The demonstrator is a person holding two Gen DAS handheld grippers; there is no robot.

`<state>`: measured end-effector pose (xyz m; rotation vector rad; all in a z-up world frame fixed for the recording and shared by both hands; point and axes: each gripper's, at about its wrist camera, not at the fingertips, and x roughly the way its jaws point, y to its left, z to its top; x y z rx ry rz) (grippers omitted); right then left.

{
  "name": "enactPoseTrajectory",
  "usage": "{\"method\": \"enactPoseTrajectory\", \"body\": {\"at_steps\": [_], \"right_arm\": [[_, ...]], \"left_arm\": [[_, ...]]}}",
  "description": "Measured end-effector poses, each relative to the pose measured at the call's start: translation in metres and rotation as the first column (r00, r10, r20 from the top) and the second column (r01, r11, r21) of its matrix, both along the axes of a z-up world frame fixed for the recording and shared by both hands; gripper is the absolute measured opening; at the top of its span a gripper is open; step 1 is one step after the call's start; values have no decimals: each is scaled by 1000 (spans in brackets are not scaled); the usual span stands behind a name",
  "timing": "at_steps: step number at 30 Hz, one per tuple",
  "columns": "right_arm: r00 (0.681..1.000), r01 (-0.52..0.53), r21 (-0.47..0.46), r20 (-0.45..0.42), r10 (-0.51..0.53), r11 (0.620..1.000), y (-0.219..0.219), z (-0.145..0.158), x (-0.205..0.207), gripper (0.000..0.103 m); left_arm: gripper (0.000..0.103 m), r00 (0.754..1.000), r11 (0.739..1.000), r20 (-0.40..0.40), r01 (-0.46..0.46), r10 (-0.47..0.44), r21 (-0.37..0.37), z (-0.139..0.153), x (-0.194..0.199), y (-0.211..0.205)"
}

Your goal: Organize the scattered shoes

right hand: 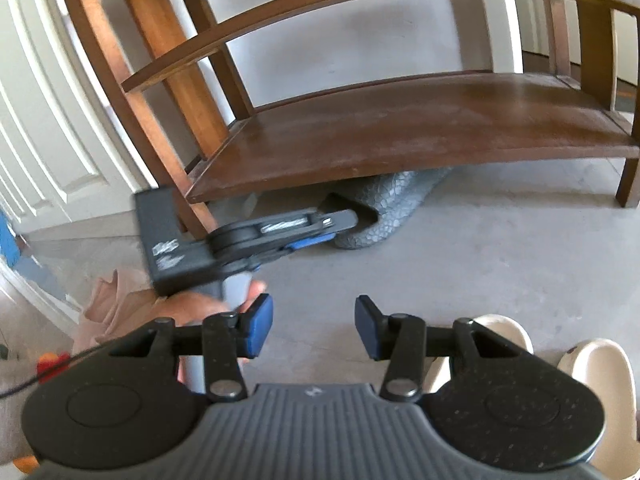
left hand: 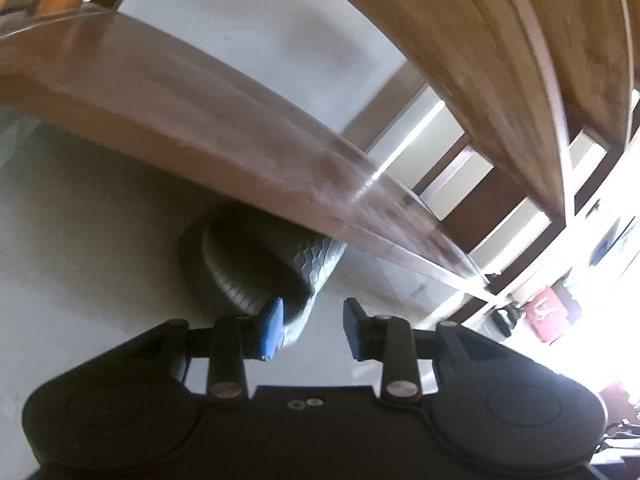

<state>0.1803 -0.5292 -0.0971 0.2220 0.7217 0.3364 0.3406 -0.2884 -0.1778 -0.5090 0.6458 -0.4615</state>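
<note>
A grey textured slipper (left hand: 276,272) lies on the floor, its front tucked under the lowest board of a wooden shoe rack (left hand: 200,140). My left gripper (left hand: 310,328) is open, its left pad at the slipper's heel rim; nothing is clamped. In the right wrist view the left gripper (right hand: 320,228) reaches in from the left to the same grey slipper (right hand: 384,212) under the rack's bottom shelf (right hand: 400,132). My right gripper (right hand: 314,326) is open and empty above the floor. Two cream slippers (right hand: 592,364) lie at the lower right, partly hidden behind it.
The rack has upper slatted shelves (right hand: 320,12) and legs (right hand: 628,184) on a grey concrete floor. A white panelled door (right hand: 44,120) stands at left. A beige cloth (right hand: 116,304) and small coloured items lie at lower left. Bright doorway glare fills the right of the left wrist view.
</note>
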Motion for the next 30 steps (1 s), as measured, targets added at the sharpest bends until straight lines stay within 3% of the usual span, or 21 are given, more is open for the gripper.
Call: {"method": "enactPoseTrajectory", "body": {"at_steps": [4,9,11,13,14,17,21,26,30], "right_arm": [[1000,21,18,-18,-21,1000,-18,-4,0,50],[997,60,50,-48,-57,997,-38,-12,4,50],[996,61,61,-62,-57,996,-41,-16,6,50],[996,54,70,-72,-49,996,-43,-19,8,50],[996,48,74,-73,-42,996,-43,-20,7,50],[996,36,77,-79,-30,996,-42,-22,5,50],[996,27,76,-86,-20,997,-41,-25,2,50],[996,24,64,-90,-18,998,-38,-25,-2,50],[996,18,41,-92,-14,999,-31,-25,-1,50]], "left_arm": [[40,999,999,-22,-26,27,28,-8,17,-16],[41,998,993,25,-53,50,104,-10,29,-37],[36,998,989,33,-56,52,134,-9,34,-43],[16,1000,990,19,-27,24,137,-10,40,-46],[12,1000,993,8,7,-8,122,-10,43,-45],[9,1000,993,-2,18,-18,116,-9,46,-47],[0,997,986,55,52,-61,161,-4,34,-49],[0,980,971,113,142,-165,193,-3,4,-43],[0,983,970,80,145,-164,196,-14,-14,-30]]}}
